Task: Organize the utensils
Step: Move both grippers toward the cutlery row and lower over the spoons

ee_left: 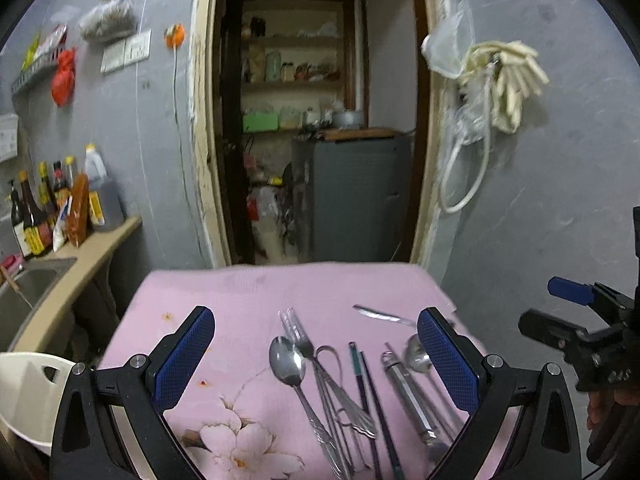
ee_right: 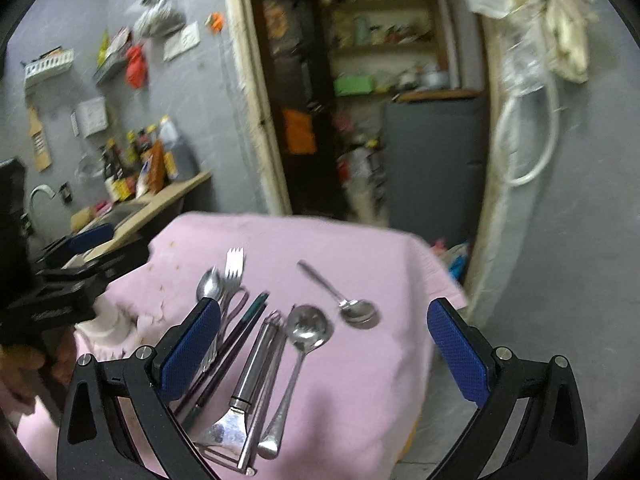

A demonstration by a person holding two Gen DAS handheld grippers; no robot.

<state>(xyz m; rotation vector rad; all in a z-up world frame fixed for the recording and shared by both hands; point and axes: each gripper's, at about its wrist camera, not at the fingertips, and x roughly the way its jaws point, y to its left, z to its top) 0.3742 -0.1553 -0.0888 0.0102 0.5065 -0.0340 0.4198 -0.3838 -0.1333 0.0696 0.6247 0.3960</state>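
While both your left gripper [ee_left: 316, 364] and right gripper [ee_right: 324, 352] hung wide and empty, the utensils [ee_right: 256, 344] lay bunched on the pink cloth [ee_right: 360, 256]; you needed to choose one first.

Both claws hang wide open over the pink cloth [ee_left: 240, 296] with nothing between their pads, so there's air under each.

Under the left gripper [ee_left: 316, 354] it's crowded: a spoon [ee_left: 287, 360], a fork [ee_left: 298, 334], dark chopsticks [ee_left: 370, 384] and a steel-handled tool [ee_left: 404, 384] lie side by side right in the gap. Bare cloth sits just ahead of the claw and off to its left pad. The right gripper [ee_left: 568, 320] sits close on its right, blocking that side.

Under the right gripper [ee_right: 324, 344] a ladle-like spoon [ee_right: 308, 326] and that steel tool [ee_right: 256, 360] fill the left half. The right half is bare cloth, apart from a lone small spoon [ee_right: 358, 312] ahead.
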